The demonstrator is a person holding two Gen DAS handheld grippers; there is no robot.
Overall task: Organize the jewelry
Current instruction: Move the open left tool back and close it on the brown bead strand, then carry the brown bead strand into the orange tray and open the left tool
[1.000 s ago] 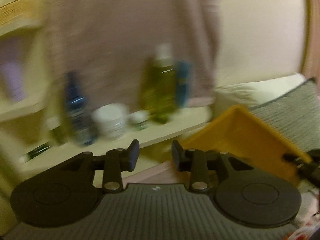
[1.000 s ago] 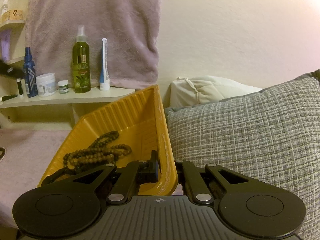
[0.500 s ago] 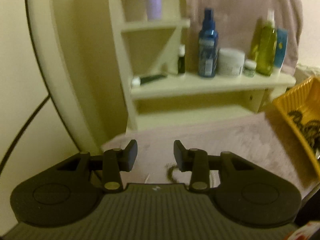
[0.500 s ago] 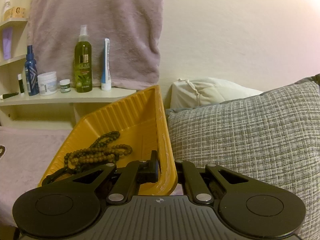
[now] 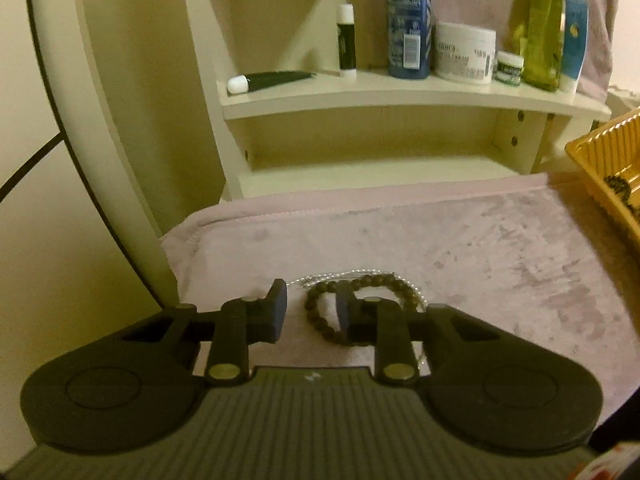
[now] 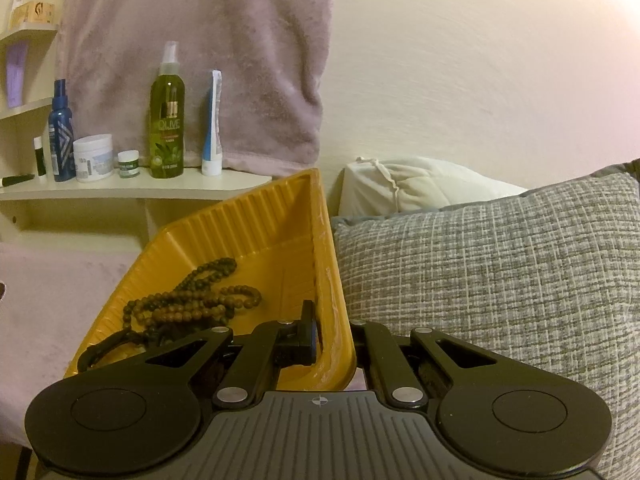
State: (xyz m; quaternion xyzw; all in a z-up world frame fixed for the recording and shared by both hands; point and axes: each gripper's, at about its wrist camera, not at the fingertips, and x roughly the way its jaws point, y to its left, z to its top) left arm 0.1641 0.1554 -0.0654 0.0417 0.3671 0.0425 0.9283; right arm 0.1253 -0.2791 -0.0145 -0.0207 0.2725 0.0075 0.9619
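Now my left hand-held gripper (image 5: pixel 308 312), jaws just narrowing, straddles the bead bracelet (image 5: pixel 356 304) lying beside the yellow tray (image 6: pixel 248 240), whose rim my right hand-held gripper (image 6: pixel 332 344) clamps, tilting it to receive.

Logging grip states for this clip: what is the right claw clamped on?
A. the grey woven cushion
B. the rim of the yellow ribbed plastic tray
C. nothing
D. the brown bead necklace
B: in the right wrist view the right claw pinches the side wall of the yellow ribbed plastic tray, one finger inside and one outside, while the brown wooden bead strands lie loose in it.
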